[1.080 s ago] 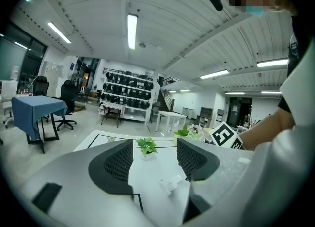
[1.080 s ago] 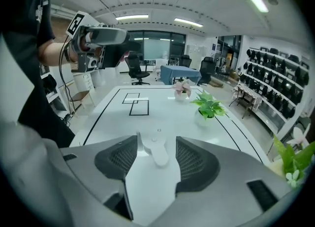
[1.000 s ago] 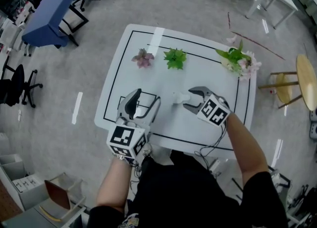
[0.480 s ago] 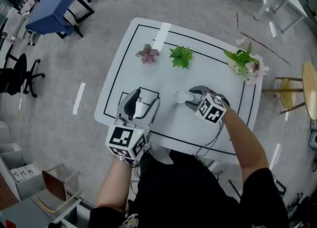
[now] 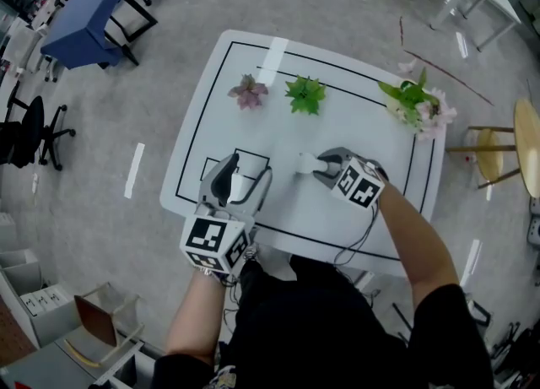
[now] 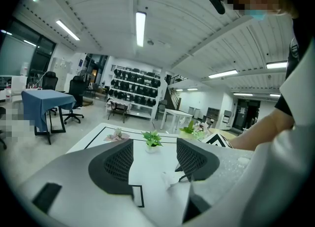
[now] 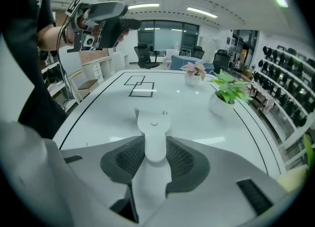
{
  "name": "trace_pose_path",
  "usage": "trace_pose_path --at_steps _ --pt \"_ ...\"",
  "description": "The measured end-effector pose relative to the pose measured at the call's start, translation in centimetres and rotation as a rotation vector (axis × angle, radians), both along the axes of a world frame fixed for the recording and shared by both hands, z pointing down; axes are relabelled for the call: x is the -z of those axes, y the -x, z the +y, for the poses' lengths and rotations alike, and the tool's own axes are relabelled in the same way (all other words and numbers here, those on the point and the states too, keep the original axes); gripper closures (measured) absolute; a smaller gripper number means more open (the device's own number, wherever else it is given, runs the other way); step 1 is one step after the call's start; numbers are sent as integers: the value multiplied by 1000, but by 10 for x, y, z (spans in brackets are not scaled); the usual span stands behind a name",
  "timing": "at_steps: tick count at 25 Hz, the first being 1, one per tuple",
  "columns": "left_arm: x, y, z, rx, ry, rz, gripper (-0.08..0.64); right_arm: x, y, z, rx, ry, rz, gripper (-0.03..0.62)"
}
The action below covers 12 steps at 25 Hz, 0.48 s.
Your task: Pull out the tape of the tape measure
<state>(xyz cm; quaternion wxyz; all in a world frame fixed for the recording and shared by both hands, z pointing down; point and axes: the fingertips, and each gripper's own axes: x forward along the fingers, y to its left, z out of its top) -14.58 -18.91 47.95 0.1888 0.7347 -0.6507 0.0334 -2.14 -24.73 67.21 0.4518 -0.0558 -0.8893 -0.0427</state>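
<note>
Tongs in the person's right hand [image 5: 319, 166] are closing on a white tape measure [image 5: 305, 163] that lies flat near the middle of the white bench [image 5: 287, 214]. In the right gripper view the right tongs [image 7: 155, 148] have the tape measure's [image 7: 153, 122] near end between them, and both dark ribbed pads [image 7: 129, 158] appear to meet its sides while its far end sticks out ahead of the jaws. No tape can be seen drawn out of the case. The left tongs [image 5: 243, 178] hang over the near left part of the bench, above a black-outlined rectangle [image 5: 211, 168], well apart from the tape measure. In the left gripper view the left tongs [image 6: 155, 159] stand wide with only the bench top showing between them. Along the far edge stand a pink plant [image 5: 248, 92], a green plant [image 5: 305, 94] and, at the right corner, a flowering plant [image 5: 418, 105].
</note>
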Motion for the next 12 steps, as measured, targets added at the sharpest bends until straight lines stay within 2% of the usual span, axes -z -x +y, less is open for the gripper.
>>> trace_pose_path --at_steps 12 --pt "9 0 8 -36 -11 5 302 3 -1 -9 -385 79 -50 465"
